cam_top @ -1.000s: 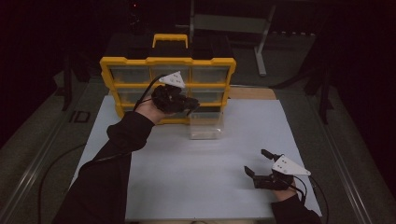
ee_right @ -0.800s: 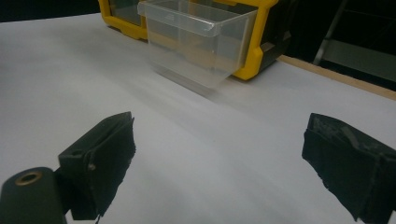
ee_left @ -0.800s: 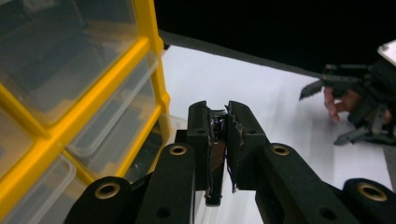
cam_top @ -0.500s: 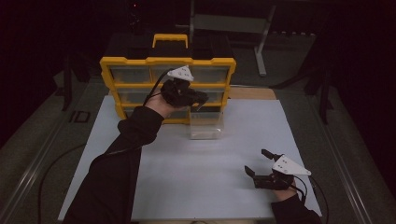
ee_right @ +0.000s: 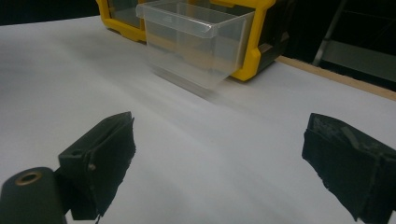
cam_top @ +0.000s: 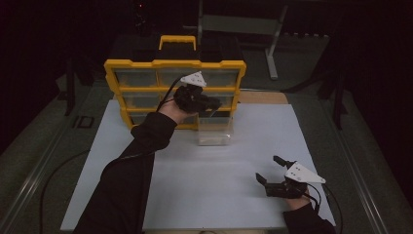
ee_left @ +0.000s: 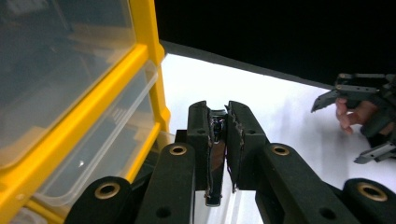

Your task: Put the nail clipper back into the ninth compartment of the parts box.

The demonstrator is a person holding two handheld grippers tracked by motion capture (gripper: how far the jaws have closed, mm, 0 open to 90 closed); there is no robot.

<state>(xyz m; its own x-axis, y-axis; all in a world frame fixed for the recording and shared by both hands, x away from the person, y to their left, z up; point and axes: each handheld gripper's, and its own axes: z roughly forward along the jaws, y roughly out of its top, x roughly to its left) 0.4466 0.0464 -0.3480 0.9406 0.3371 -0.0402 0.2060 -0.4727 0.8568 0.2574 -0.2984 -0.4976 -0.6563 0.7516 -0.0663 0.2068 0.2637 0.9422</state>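
Gripping a small dark flat object (ee_left: 215,158) between nearly closed jaws, long axis along the jaws: left gripper (cam_top: 214,103), raised before the yellow drawer organizer (cam_top: 146,73), above the clear drawer (cam_top: 214,134) standing on the white table (cam_top: 204,175). Resting near the front right edge, jaws spread wide and empty: right gripper (cam_top: 273,168).

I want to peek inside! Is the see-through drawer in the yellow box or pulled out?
Out. The clear drawer stands on the white table in front of the yellow organizer, and the left gripper is above it.
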